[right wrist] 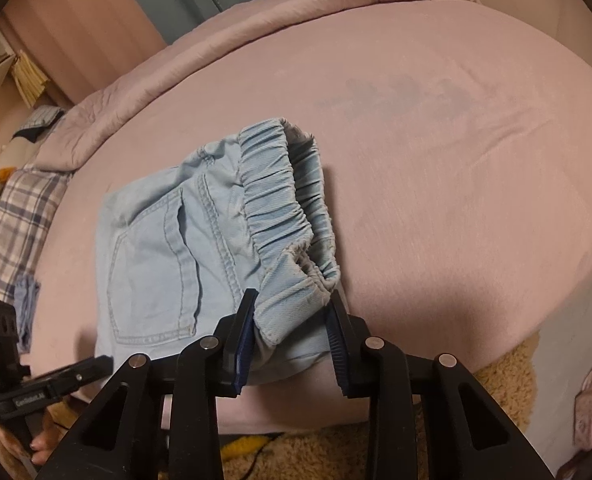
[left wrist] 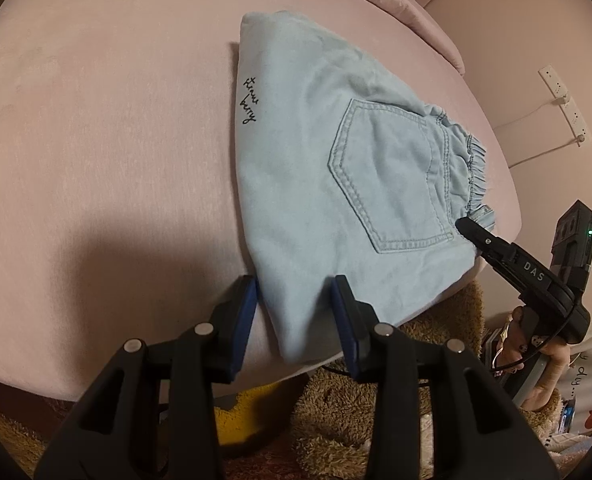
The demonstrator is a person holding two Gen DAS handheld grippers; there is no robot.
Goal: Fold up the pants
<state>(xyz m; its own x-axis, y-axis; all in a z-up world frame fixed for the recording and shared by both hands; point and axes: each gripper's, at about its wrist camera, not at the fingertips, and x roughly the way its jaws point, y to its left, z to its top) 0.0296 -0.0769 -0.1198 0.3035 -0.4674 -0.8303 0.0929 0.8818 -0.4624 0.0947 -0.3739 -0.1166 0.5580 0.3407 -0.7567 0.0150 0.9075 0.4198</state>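
Observation:
Light blue denim pants point(left wrist: 335, 160) lie folded into a compact bundle on a pink bed point(left wrist: 96, 140), back pocket point(left wrist: 391, 184) up and elastic waistband point(right wrist: 280, 184) towards the right side. My left gripper point(left wrist: 296, 304) straddles the near folded corner, open, with its blue pads point(left wrist: 248, 312) beside flat, unpinched cloth. My right gripper point(right wrist: 292, 320) is shut on the near end of the waistband, the cloth bunched between its pads point(right wrist: 244, 332). From the left wrist view the right gripper's tip point(left wrist: 465, 227) sits at the waistband; a hand point(left wrist: 535, 360) holds it.
The bed's near edge runs just under both grippers. Below it are a brown fuzzy rug point(left wrist: 375, 400) and something yellow point(left wrist: 244, 408). A plaid cloth point(right wrist: 12, 220) lies at the bed's left side. A power strip with a cable point(left wrist: 567, 104) hangs on the wall.

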